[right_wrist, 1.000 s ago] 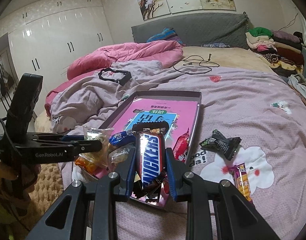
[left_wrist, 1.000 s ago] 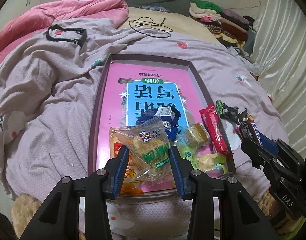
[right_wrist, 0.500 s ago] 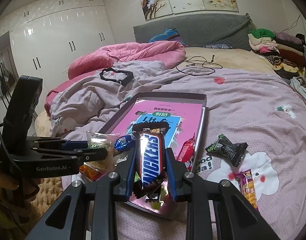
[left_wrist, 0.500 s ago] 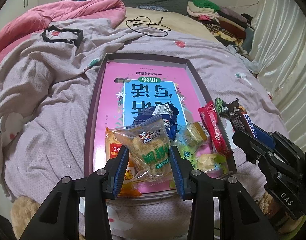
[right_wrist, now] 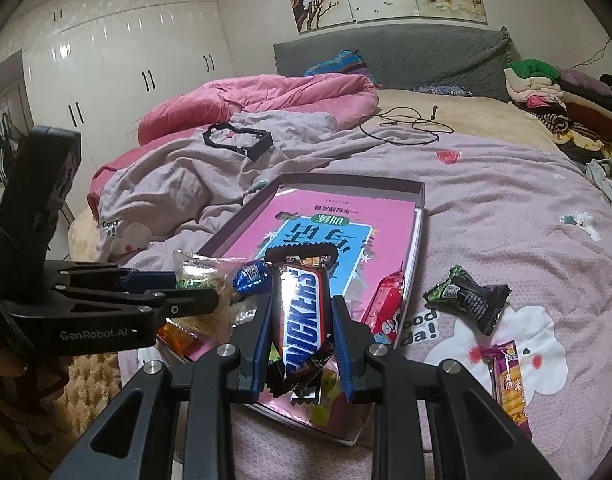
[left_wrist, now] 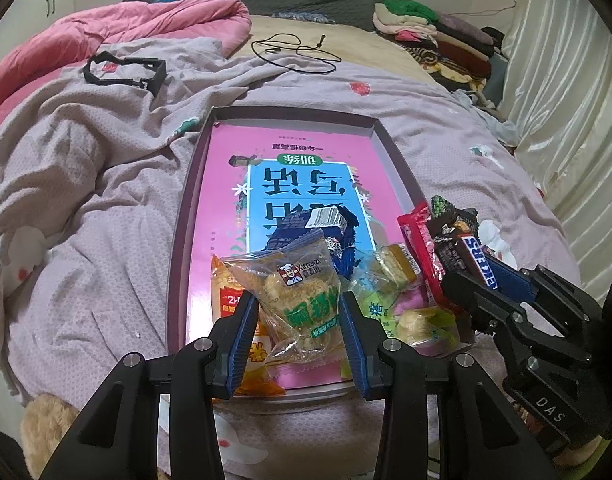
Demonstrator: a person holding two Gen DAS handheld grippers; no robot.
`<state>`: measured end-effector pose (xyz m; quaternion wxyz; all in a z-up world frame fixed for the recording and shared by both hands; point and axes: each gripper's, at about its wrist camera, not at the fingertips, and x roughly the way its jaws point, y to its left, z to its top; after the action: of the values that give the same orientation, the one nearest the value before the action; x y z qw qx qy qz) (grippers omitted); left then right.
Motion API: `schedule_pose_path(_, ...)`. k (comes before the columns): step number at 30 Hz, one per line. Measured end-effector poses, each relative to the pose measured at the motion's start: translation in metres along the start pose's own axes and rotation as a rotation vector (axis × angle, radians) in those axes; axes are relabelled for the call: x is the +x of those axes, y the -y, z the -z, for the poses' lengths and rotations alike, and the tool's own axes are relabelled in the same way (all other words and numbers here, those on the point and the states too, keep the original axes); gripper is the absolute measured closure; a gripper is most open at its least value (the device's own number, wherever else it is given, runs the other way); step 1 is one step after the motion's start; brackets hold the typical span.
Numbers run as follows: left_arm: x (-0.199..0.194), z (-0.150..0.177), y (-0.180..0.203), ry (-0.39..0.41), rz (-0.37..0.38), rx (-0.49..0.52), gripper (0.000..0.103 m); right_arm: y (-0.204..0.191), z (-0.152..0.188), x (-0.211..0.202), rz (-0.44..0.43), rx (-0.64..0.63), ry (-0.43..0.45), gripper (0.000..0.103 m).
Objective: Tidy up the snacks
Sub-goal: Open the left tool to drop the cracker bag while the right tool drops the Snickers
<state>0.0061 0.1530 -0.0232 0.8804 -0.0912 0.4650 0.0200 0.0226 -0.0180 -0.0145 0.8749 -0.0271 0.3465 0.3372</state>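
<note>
The left gripper (left_wrist: 299, 320) pinches a clear bag of crispy rice cakes (left_wrist: 295, 300) by its sides, blue pads pressed into the film, and holds it over the near end of the tray (left_wrist: 187, 216) — low enough, it seems, to drop the bag among the snacks already heaped there. Just beyond its fingertips lie an orange packet (left_wrist: 225, 292), a blue foil sweet (left_wrist: 346, 256) and some green-and-yellow wrapped pieces (left_wrist: 390, 276), all crowded at this end while the far half of the tray shows only its pink printed liner. The right gripper (right_wrist: 301, 320) is clamped on a chocolate bar (right_wrist: 301, 312), held lengthwise along its fingers above the tray's near corner, likely to be laid down next. To its right, on the lilac bedspread (right_wrist: 506, 200) outside the tray, a dark candy wrapper (right_wrist: 468, 296) and a purple snack stick (right_wrist: 508, 384) wait — probably the remaining pickups. A red stick pack (right_wrist: 388, 300) leans on the tray's right rim.
</note>
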Motion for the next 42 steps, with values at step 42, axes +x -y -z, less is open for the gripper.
schedule_pose_path(42, 0.007, 0.003, -0.009, -0.018, -0.023, -0.021, 0.060, -0.006, 0.013, 0.039, 0.027, -0.042, -0.049, 0.074)
